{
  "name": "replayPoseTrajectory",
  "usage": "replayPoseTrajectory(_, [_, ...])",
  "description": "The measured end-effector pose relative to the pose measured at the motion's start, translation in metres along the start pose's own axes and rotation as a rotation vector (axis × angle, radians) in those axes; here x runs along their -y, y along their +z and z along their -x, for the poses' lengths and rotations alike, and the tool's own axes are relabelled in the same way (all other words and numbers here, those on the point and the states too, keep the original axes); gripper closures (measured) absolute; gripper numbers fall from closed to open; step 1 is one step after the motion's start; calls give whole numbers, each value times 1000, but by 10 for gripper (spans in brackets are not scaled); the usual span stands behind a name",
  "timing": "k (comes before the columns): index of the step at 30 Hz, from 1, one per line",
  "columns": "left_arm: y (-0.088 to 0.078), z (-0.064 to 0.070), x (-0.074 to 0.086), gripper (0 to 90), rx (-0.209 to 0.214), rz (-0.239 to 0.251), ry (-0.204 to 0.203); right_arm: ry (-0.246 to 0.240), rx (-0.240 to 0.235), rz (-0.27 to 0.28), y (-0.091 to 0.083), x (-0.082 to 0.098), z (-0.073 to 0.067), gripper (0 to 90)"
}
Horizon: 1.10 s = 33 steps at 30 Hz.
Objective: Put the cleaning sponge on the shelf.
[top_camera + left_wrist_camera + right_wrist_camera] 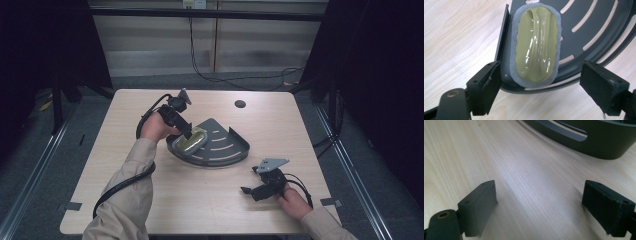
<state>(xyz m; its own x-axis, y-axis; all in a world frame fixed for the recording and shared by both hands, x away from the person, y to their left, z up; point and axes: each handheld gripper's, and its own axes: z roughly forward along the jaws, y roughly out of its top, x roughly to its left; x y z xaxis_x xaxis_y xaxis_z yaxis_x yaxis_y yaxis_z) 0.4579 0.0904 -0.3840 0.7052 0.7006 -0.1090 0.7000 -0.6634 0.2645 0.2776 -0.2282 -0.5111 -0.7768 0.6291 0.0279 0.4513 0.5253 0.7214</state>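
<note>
Scrub pad [535, 45] in slotted corner tray [599, 30] on counter [150, 190]; left hand-held gripper [541, 82] wide above it, poised to grasp; right hand-held gripper [544, 202] wide, idle

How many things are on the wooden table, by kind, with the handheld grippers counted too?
Dark grey slotted quarter-round metal tray: 1
Olive-green scrubber with grey pad: 1
Black two-jaw grippers, left and right: 2
Total: 4
</note>
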Motion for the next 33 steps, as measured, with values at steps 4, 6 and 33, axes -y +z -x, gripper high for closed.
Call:
replayPoseTrajectory(4, [-3,0,6,174,0,4,4,0,0,0,0,0,0,119])
replayPoseTrajectory(6, [-4,0,10,174,5,7,0,0,0,0,0,0,0,119])
replayPoseTrajectory(33, [-10,-6,72,169,17,40,-15,4,0,-1,0,0,0,119])
